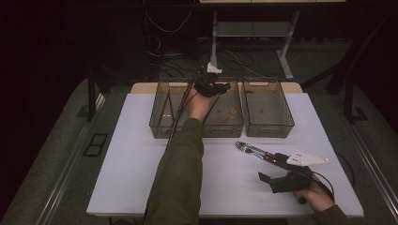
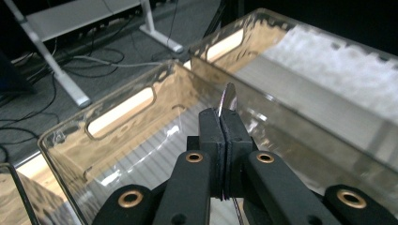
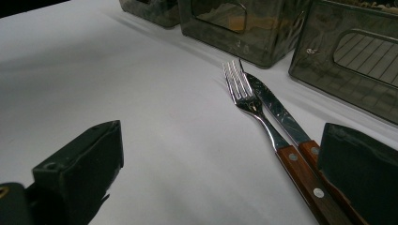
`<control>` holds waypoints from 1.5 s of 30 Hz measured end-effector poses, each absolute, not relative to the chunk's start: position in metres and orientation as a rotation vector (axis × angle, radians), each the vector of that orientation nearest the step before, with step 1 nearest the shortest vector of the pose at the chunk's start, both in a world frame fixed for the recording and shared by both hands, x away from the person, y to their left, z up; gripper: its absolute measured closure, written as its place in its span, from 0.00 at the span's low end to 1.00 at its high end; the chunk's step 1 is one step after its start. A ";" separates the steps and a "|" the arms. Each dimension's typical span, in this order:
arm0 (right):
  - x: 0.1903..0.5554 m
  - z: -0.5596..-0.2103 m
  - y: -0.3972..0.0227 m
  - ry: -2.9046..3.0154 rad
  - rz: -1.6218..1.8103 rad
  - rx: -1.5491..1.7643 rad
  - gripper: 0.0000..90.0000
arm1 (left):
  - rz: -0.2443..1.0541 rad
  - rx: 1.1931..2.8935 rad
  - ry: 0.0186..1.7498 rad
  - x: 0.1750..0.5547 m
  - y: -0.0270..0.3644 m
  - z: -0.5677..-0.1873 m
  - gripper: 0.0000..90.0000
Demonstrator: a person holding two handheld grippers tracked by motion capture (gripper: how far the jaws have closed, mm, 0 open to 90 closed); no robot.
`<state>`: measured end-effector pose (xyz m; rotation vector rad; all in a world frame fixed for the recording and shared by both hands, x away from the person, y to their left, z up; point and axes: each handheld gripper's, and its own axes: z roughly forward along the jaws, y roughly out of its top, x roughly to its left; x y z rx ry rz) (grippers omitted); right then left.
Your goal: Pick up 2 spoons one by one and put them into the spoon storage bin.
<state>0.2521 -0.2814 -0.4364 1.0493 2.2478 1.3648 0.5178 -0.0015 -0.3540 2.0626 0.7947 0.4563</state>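
My left gripper [image 1: 210, 87] hangs over the middle clear bin [image 1: 234, 129], held by an arm in an olive sleeve. In the left gripper view its jaws [image 2: 219, 124] are shut on a thin metal utensil [image 2: 228, 98] seen edge-on, whose tip sticks up above the pads over the bin's ribbed floor. My right gripper [image 1: 271, 181] rests low on the white table at the front right, with its jaws open and nothing between them [image 3: 220, 178]. A fork [image 3: 244, 91] and a knife [image 3: 277, 112], both wooden-handled, lie side by side on the table just ahead of its right jaw.
Three clear plastic bins stand in a row at the table's far side: left [image 1: 159, 123], middle, right [image 1: 270, 129]. A brownish item [image 1: 230, 115] lies in the middle bin. The fork and knife pair [image 1: 253, 151] lies in front of the right bin. Cables and desk legs are beyond the table.
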 end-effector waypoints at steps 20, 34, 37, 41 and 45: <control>0.254 -0.437 -0.281 2.247 1.357 1.039 0.01 | 0.330 2.066 0.764 0.493 0.006 -0.346 0.54; 0.253 -0.438 -0.282 2.255 1.342 1.039 0.01 | 0.284 2.051 0.657 0.440 0.030 -0.343 0.37; 0.254 -0.438 -0.281 2.257 1.337 1.036 0.01 | 0.280 2.047 0.647 0.430 0.038 -0.344 0.34; 0.254 -0.439 -0.281 2.254 1.336 1.042 0.01 | 0.274 2.044 0.636 0.416 0.048 -0.346 0.31; 0.254 -0.439 -0.282 2.250 1.334 1.046 0.01 | 0.267 2.030 0.638 0.401 0.059 -0.349 0.28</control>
